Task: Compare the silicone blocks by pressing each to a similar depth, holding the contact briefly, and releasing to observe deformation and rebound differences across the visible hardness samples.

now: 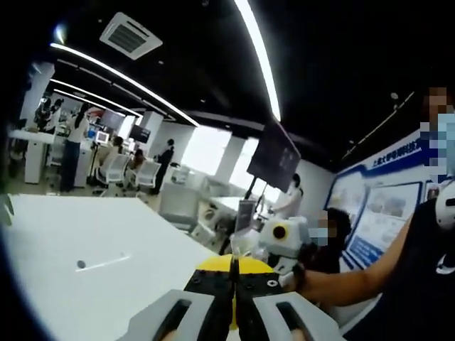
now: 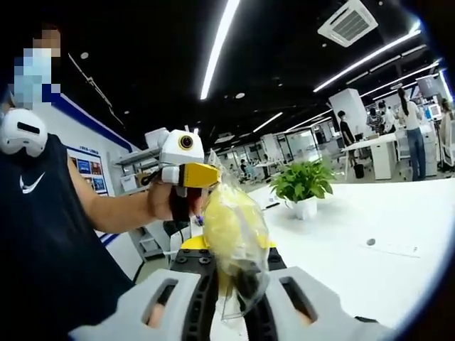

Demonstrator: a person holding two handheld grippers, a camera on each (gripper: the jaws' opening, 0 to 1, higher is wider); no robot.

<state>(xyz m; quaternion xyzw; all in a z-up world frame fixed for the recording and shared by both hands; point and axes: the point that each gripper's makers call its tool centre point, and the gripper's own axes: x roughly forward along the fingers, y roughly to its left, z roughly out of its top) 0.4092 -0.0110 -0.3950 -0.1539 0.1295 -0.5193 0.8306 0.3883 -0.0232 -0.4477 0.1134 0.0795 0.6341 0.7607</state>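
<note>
The right gripper (image 2: 238,284) holds a bagged yellow block (image 2: 233,227) in its fingers above the worktop (image 2: 355,220) – the slick bag may slip – while the left gripper's (image 1: 234,298) fingers sit closed, empty.

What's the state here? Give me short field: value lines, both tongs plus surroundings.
left tongs: jaws together, nothing seen between them
right tongs: shut on a yellow item in clear plastic wrap
other tongs in right gripper view: left tongs held up in the person's hand
surface: white table, potted plant standing on it
silicone blocks: cannot tell; the wrapped item is not identifiable
background: open office, people standing at desks
</note>
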